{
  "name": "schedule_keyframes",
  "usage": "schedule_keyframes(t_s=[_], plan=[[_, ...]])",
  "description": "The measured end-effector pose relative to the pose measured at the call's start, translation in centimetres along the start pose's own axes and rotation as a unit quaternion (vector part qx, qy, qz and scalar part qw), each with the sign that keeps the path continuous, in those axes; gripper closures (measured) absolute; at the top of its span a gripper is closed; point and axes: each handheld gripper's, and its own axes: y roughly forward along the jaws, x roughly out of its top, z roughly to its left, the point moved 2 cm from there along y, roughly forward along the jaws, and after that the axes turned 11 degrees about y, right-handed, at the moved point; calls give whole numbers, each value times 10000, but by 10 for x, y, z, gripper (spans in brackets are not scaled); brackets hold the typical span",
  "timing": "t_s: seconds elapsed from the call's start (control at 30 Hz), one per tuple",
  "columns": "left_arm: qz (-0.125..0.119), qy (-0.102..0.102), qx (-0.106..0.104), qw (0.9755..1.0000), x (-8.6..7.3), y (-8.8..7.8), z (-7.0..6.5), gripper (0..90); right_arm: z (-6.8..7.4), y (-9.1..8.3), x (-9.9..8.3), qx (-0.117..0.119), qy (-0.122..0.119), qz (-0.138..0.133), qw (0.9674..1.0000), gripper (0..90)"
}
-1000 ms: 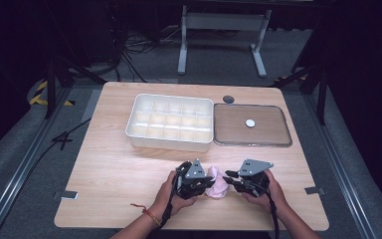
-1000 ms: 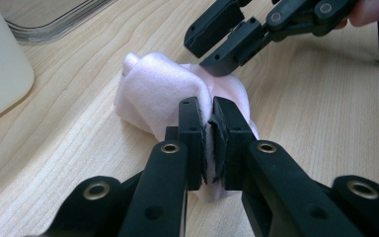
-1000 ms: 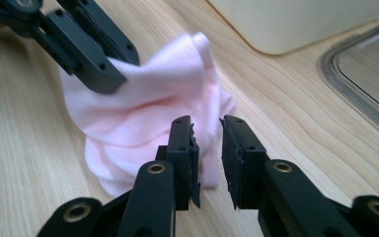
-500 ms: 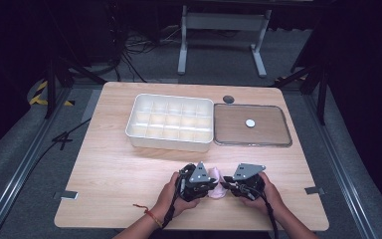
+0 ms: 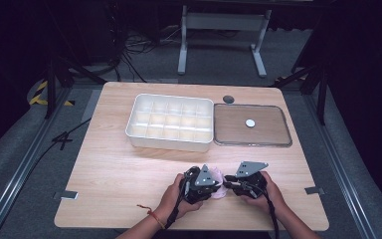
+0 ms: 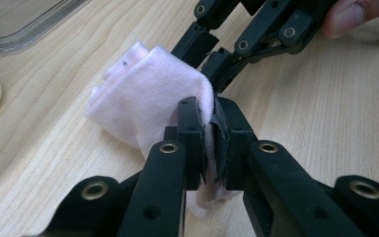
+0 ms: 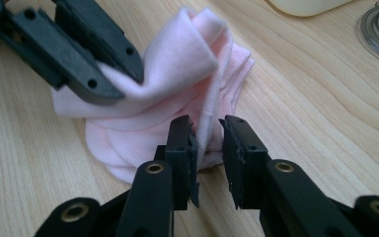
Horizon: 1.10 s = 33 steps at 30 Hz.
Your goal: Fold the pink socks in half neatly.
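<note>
Sock (image 5: 218, 178) midway along table's (image 5: 129, 164) near edge.

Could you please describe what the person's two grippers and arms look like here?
Both the left gripper and the right gripper are black, built of linked bars with brass-coloured rivets and ribbed black pads on the jaws. Each carries a grey three-cornered plate on top and trails a black cable. The forearms are sleeveless; the left wrist wears a red cord bracelet.

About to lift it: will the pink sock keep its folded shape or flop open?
Probably flop: the pink sock is soft knit, its folds loose and curling. It looks light, so it should lift easily. The left hand-held gripper pinches one fold, so the free layers may sag.
</note>
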Motion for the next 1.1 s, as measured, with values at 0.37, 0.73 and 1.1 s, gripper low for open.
schedule_keyframes(t_s=[0.37, 0.73, 1.1], plan=[[111, 74, 40, 9999, 0, 7, -2, 813, 0, 2, 1, 56, 121, -10, 9999, 760], [144, 69, 43, 9999, -1, 9, -2, 806, -4, -27, 16, 87, 232, -856, 9960, 740], [102, 38, 27, 9999, -1, 10, -2, 797, 10, -6, 24, 249, -165, -741, 9968, 777]])
